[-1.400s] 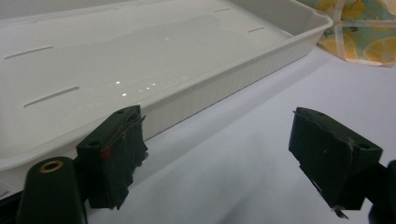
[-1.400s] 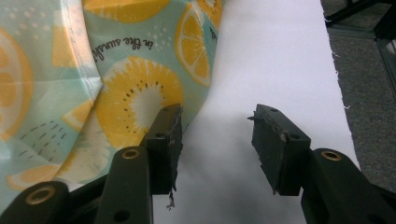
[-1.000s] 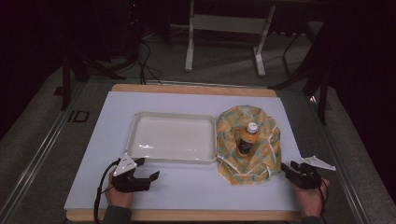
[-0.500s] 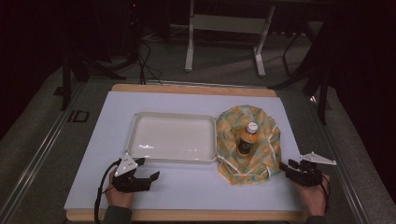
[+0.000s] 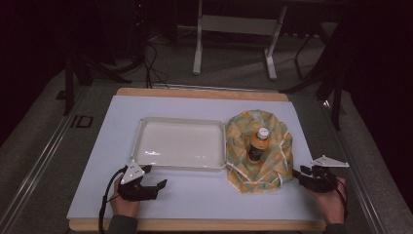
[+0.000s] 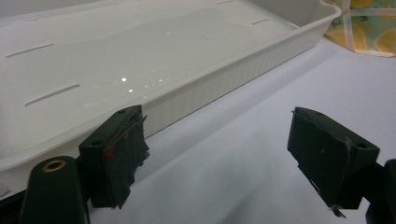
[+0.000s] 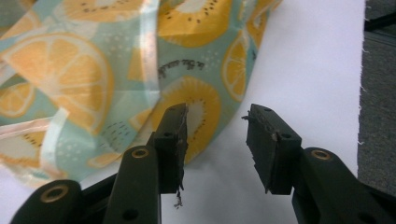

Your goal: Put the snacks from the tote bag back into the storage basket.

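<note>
Resting at the near edge of the surface (image 5: 195, 195), both tongs gape apart, gripping nothing. Right tongs (image 7: 215, 140) sit just beside the fruit-print cloth (image 5: 272, 146), nearer it than the left tongs (image 6: 219, 154), which face the empty white tray (image 5: 180, 165). Farther back, a bottle (image 5: 257, 145) stands upright amid the cloth.

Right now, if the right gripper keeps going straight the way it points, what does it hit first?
Most likely the fruit-print cloth bag: the right gripper has its open jaws aimed at the bag's near edge, one jaw already overlapping it. How much gap remains is unclear.
</note>
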Demonstrator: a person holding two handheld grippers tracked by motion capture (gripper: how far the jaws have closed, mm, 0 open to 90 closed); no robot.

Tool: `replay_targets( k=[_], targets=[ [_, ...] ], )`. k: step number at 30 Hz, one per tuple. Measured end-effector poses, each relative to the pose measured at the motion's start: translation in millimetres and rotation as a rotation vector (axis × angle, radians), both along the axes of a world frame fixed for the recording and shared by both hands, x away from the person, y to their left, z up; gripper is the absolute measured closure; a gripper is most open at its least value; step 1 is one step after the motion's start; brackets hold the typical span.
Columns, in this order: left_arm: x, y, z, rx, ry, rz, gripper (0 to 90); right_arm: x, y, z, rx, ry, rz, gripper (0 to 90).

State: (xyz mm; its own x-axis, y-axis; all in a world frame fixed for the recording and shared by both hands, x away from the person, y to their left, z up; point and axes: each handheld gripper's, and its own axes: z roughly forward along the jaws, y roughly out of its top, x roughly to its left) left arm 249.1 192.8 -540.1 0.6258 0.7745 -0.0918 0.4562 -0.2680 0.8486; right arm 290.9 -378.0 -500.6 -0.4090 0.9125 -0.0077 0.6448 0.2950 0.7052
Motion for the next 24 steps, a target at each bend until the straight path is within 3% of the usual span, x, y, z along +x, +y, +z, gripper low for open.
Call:
replay_targets(
  k=[24],
  targets=[
    [0.6,-1.8,-0.2,0.016,0.008,-0.001,19.3,7.0,11.6,32.9,-0.078,0.008,0.118,57.7]
  ],
)
